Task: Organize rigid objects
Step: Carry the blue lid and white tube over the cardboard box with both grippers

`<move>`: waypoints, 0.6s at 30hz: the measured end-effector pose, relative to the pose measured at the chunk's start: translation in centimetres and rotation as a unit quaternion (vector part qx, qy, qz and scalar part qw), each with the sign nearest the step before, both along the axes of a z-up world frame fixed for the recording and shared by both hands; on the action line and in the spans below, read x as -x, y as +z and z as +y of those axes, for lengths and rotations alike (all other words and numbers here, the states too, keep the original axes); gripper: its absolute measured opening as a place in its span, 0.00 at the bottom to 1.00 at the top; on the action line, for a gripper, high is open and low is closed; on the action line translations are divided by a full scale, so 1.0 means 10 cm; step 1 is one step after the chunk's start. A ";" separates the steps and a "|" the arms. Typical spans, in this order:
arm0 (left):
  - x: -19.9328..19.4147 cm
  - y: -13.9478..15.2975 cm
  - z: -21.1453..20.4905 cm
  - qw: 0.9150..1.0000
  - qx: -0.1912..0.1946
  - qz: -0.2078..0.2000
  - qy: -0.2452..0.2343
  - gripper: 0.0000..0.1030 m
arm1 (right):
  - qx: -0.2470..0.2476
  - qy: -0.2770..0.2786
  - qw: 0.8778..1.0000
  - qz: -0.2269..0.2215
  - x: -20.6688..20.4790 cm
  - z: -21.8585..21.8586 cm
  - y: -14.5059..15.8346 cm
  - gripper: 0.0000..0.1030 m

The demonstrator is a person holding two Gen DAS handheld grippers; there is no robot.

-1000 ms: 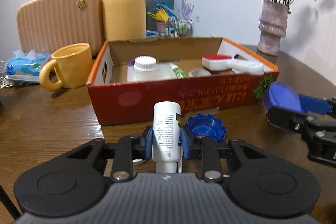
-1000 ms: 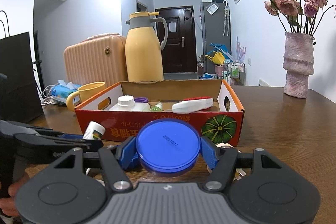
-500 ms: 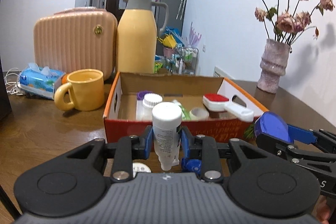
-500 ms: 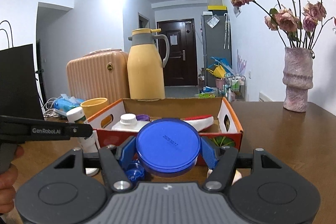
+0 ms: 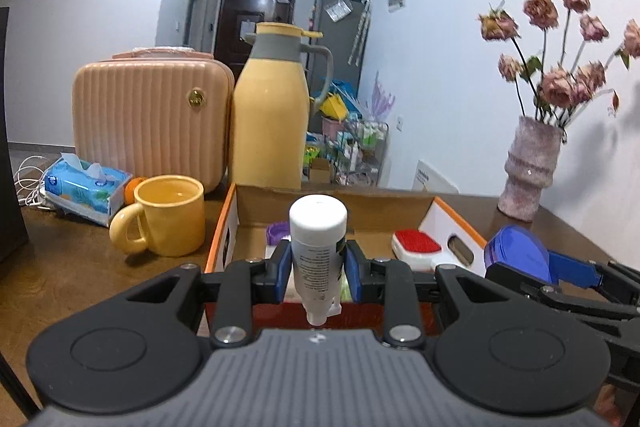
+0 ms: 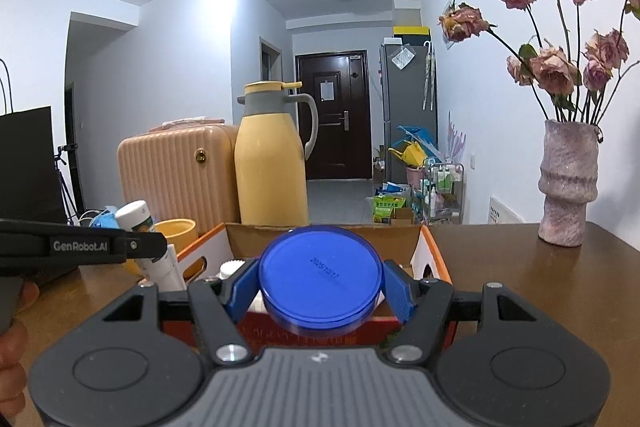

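the left gripper [image 5: 318,263] is clamping an upright white bottle [image 5: 318,247], the right gripper [image 6: 320,287] a blue lid [image 6: 320,277]; the cardboard box [image 5: 452,219] is lying just ahead, below both.

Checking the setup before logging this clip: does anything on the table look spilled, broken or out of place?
Nothing looks spilled or broken. The only oddity: the roses in the pink vase are dried and drooping. The left tongs hold a white bottle; the right tongs hold a blue lid.
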State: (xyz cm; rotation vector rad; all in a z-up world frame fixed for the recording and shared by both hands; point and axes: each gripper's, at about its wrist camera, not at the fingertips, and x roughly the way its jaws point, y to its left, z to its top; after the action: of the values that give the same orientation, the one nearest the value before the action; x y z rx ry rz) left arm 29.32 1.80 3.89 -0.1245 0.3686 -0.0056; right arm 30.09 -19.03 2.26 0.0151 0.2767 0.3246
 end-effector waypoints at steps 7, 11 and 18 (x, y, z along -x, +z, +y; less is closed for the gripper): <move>-0.15 0.09 -0.01 1.000 0.007 -0.016 0.017 0.27 | 0.006 -0.010 1.000 0.001 -0.19 0.06 0.06 0.63; -0.27 0.11 0.00 0.999 0.011 -0.017 0.028 0.27 | 0.013 -0.017 1.000 0.001 -0.30 0.11 0.10 0.63; -0.50 0.10 0.02 0.999 0.014 -0.011 0.041 0.27 | 0.013 -0.021 1.000 0.006 -0.53 0.15 0.14 0.63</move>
State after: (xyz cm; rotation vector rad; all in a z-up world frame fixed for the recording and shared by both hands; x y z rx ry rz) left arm 34.35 1.98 4.91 -0.1677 0.3412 0.0695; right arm 35.41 -17.57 3.61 -0.0021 0.2921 0.2790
